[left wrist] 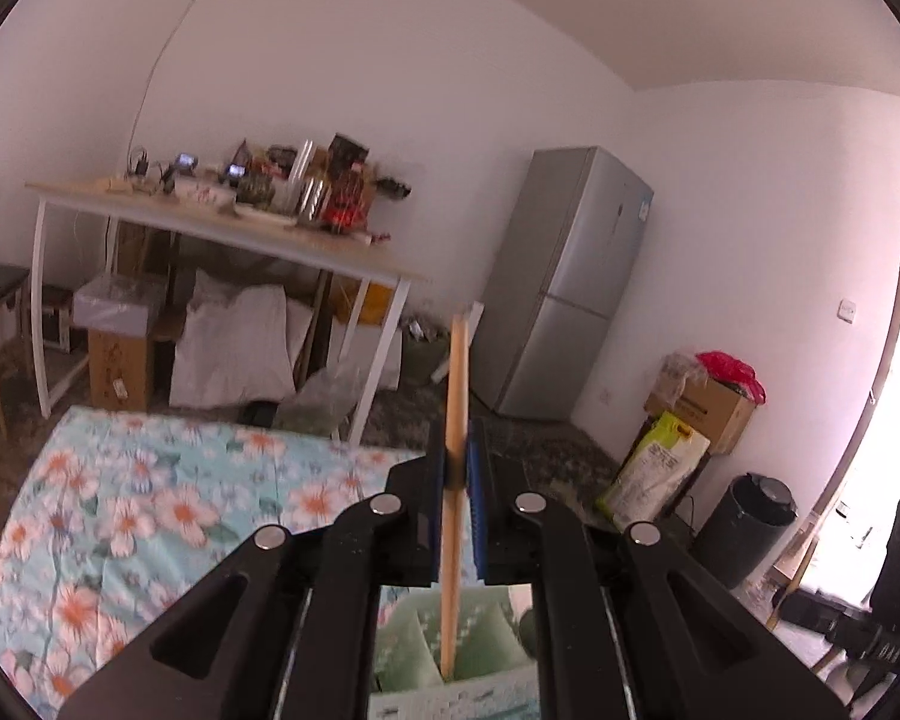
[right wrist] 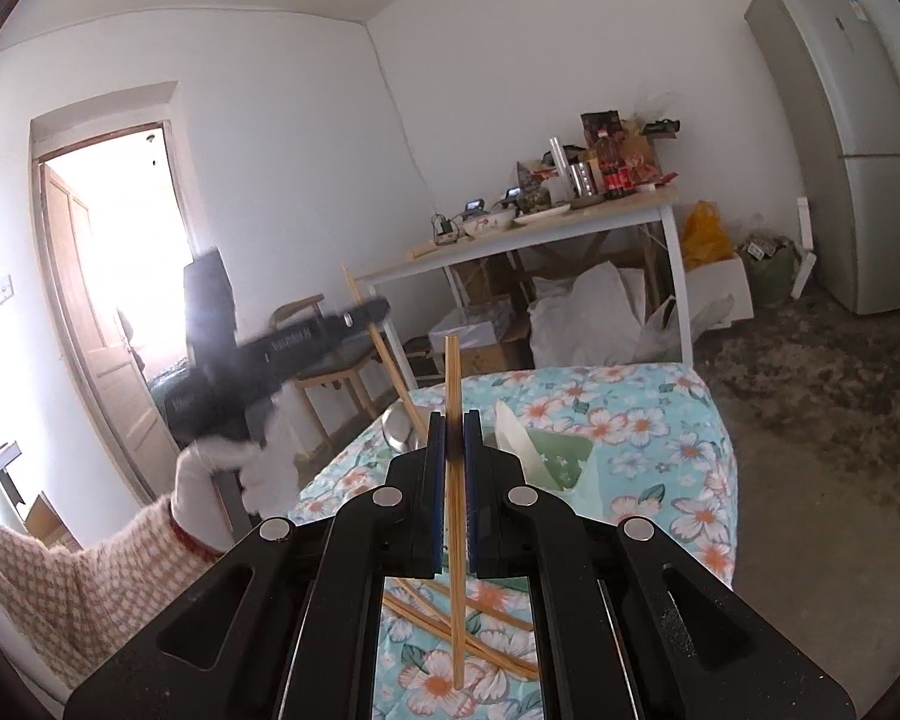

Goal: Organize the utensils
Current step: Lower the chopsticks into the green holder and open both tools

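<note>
Left gripper (left wrist: 459, 468) pinches a wooden chopstick (left wrist: 455, 480) held upright, its lower end dipping into a green divided holder (left wrist: 480, 642) at the near edge. Right gripper (right wrist: 455, 444) clamps a second chopstick (right wrist: 453, 480), also near vertical, tip above loose chopsticks (right wrist: 480, 639) on the floral-clothed counter (right wrist: 660, 432).

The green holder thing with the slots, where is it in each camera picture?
Left wrist view: the pale green plastic utensil holder sits at the bottom centre, under the left gripper, which holds a wooden chopstick over it.
Right wrist view: it stands right of centre, just beyond the right gripper.
Shared landmark: the tall grey fridge.
</note>
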A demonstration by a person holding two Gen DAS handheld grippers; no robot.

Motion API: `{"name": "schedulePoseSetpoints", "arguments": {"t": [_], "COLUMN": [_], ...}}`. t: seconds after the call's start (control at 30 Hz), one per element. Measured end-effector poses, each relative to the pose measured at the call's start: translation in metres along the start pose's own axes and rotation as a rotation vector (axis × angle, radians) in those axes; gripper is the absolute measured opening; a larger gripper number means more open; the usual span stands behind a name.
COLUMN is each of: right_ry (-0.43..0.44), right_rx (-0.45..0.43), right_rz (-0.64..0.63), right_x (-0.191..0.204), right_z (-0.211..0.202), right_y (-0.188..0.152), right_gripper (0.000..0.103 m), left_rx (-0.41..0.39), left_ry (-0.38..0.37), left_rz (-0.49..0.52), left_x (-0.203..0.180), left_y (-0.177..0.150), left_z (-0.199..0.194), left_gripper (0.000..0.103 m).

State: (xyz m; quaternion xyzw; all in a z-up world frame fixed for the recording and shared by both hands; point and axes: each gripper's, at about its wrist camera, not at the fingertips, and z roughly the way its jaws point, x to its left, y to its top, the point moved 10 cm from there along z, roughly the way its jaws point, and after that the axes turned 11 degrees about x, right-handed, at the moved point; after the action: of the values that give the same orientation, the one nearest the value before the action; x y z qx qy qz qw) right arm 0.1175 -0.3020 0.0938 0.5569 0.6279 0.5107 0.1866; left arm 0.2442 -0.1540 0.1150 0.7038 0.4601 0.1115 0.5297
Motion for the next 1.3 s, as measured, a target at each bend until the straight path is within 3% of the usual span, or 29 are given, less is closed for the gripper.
{"name": "schedulePoseSetpoints", "arguments": {"t": [0.03,0.1,0.2,0.4,0.57,0.83,0.97,1.1,1.17,1.23,1.3], "right_ry": [0.001,0.004,0.018,0.037,0.033,-0.045,-0.130,-0.191,-0.216,-0.218,-0.214], "right_rx": [-0.003,-0.014,-0.031,-0.088,-0.127,-0.165,-0.154,-0.075,-0.028,-0.002,-0.005], "right_rz": [-0.001,-0.003,-0.007,-0.042,-0.076,-0.144,-0.194,-0.234,-0.248,-0.235,-0.218], "right_x": [0.000,0.002,0.008,0.024,0.032,0.036,0.032,0.023,0.018,0.014,0.012], "right_z": [0.000,-0.002,-0.003,-0.005,0.005,0.036,0.060,0.093,0.106,0.109,0.102], "right_y": [0.002,0.007,0.018,0.053,0.087,0.117,0.115,0.093,0.078,0.067,0.063], "right_gripper": [0.004,0.004,0.004,0.004,0.004,0.004,0.004,0.004,0.009,0.026,0.033], "left_rx": [0.010,0.010,0.006,-0.045,-0.059,0.096,0.173,0.215,0.237,0.254,0.265], "left_ry": [0.002,0.007,0.020,0.053,0.118,0.152,0.134,0.115,0.106,0.107,0.108], "left_rz": [-0.006,-0.021,-0.025,-0.072,-0.103,-0.165,-0.165,-0.160,-0.156,-0.143,-0.129], "left_x": [0.002,0.007,0.010,0.030,0.059,0.096,0.095,0.089,0.085,0.081,0.077], "left_y": [-0.004,-0.010,-0.019,-0.032,-0.056,-0.131,-0.164,-0.187,-0.196,-0.202,-0.206], "left_z": [0.000,-0.006,-0.017,-0.051,-0.074,-0.074,-0.070,-0.068,-0.065,-0.063,-0.061], "left_gripper": [0.027,0.040,0.054,0.065,0.068,0.068,0.068,0.068,0.068,0.068,0.068]}}
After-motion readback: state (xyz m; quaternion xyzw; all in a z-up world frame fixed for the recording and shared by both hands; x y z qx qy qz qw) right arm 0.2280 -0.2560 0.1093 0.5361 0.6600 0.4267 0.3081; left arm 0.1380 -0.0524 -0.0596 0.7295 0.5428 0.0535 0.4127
